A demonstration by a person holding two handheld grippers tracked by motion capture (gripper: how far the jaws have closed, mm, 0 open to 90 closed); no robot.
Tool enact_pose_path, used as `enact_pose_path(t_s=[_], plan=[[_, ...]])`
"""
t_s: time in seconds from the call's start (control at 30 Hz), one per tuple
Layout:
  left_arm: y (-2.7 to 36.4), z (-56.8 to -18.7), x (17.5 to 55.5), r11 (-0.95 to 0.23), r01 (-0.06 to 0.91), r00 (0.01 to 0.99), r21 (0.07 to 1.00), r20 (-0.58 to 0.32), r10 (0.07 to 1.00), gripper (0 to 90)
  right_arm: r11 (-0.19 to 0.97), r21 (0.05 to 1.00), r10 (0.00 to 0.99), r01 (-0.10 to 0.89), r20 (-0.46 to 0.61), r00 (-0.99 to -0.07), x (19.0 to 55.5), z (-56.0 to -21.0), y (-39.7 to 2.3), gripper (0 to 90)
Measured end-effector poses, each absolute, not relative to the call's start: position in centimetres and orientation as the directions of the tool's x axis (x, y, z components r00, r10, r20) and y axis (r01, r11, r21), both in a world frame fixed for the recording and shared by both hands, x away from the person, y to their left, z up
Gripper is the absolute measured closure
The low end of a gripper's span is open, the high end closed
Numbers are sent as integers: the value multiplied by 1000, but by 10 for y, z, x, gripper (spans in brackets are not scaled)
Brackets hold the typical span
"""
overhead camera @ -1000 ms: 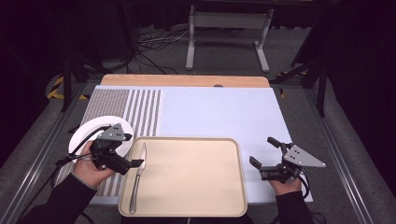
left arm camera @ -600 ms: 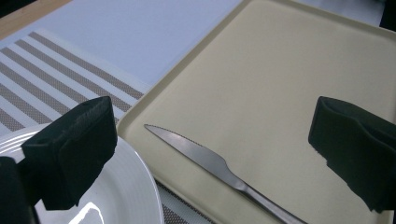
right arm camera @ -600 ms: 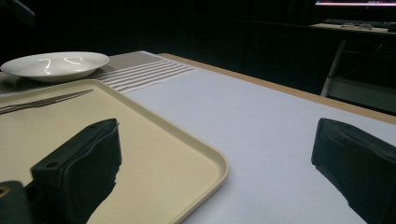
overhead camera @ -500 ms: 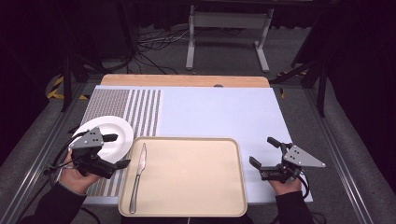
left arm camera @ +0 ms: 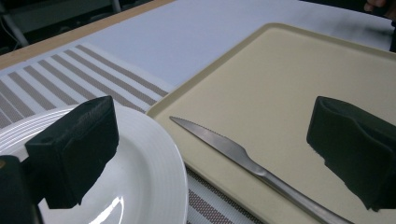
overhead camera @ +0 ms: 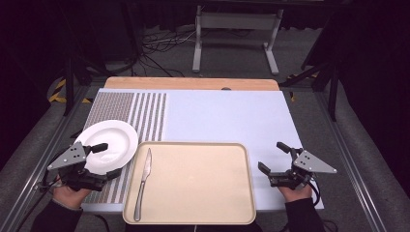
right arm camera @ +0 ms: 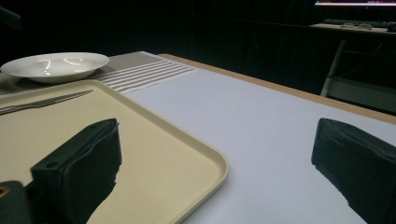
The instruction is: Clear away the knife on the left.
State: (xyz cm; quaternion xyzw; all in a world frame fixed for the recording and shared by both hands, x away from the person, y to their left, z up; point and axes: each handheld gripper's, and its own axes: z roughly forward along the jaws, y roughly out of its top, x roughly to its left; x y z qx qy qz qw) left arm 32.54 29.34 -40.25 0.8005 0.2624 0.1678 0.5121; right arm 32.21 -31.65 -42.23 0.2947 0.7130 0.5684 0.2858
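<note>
- the left gripper (overhead camera: 107, 160) sits at the near left of the table (overhead camera: 232, 116), held in the person's left hand (overhead camera: 67, 193), with its jaws wide open and nothing between them.
- in the high view one jaw lies over the near part of the white plate (overhead camera: 109, 145), while the other jaw is over the striped placemat (overhead camera: 130, 108) just beside the plate's near rim.
- in the left gripper view the left-side jaw hangs above the plate (left arm camera: 149, 186); i cannot tell whether it touches the plate.
- the plate rests on the striped placemat at the table's left, its rim just beside the left edge of the beige tray (overhead camera: 203, 217).
- a metal table knife (overhead camera: 143, 182) lies inside the tray along its left side, blade pointing away from the person, handle toward the near edge.
- in the left gripper view the knife (left arm camera: 233, 151) lies between the two jaws' lines of sight, apart from both.
- the right gripper (overhead camera: 274, 158) is at the near right, held in the right hand (overhead camera: 295, 192), over the pale blue mat (overhead camera: 227, 116) just right of the tray.
- its jaws are spread wide apart and hold nothing; in the right gripper view the left-side jaw stands over the tray's corner (right arm camera: 187, 154), the other over the mat.
- the rest of the tray is bare beige surface.
</note>
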Motion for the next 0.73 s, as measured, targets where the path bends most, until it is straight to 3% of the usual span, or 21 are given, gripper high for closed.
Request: enact_pose_path(t_s=[0.27, 0.43, 0.73], plan=[[309, -420, 322, -233, 214, 787, 949, -26, 617, 27, 180, 979, 743, 92, -74, -666, 322, -422, -317, 24], [318, -426, 323, -146, 231, 768, 962, -88, 635, 26, 182, 979, 742, 91, -76, -666, 322, -422, -317, 24], [323, -428, 324, -124, 235, 752, 964, -99, 652, 26, 180, 980, 742, 91, -74, -667, 321, -422, -316, 24]])
